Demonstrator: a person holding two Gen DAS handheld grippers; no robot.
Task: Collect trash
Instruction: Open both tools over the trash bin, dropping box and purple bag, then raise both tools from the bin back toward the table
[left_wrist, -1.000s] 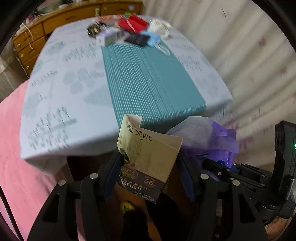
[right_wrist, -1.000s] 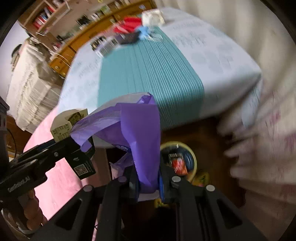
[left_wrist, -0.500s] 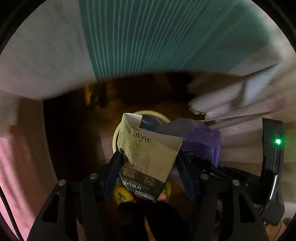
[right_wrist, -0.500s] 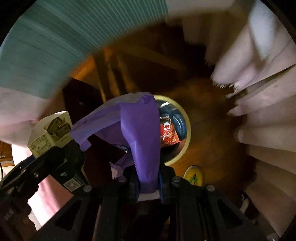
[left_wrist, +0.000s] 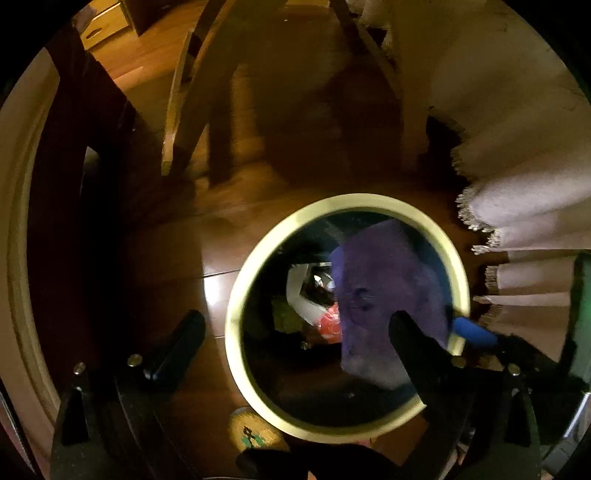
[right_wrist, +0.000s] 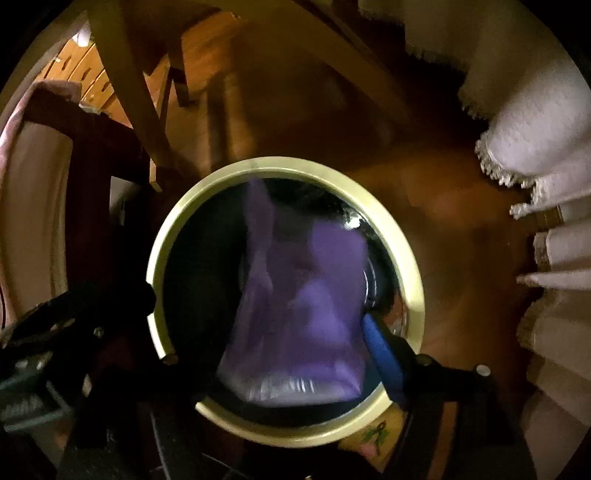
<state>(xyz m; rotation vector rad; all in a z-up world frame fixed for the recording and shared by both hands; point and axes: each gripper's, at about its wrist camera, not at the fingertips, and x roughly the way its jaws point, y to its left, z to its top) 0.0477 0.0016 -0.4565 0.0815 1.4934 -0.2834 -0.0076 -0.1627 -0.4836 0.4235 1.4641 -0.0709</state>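
Note:
I look straight down into a round bin with a pale yellow rim (left_wrist: 233, 314) (right_wrist: 288, 164) on the wooden floor. My left gripper (left_wrist: 295, 321) hangs over it, jaws opening wide with nothing between them. The cream chocolate box (left_wrist: 297, 291) lies inside the bin beside a red wrapper (left_wrist: 328, 321). My right gripper (right_wrist: 273, 343) is over the same bin, its jaws opening. The purple wrapper (right_wrist: 303, 306) (left_wrist: 388, 295) is loose and blurred between them, dropping into the bin. One blue pad (right_wrist: 384, 354) shows; the other finger is lost in the dark.
Wooden table legs (left_wrist: 184, 96) (right_wrist: 125, 85) rise behind the bin. A fringed white tablecloth (left_wrist: 517, 206) (right_wrist: 535, 147) hangs at the right. Dark furniture (left_wrist: 85, 184) stands to the left. A small yellow patterned object (left_wrist: 255, 432) lies on the floor just in front of the bin.
Both grippers dropped from table height to just above the bin. The left jaws opened and let go of the chocolate box; the right jaws opened and released the purple wrapper.

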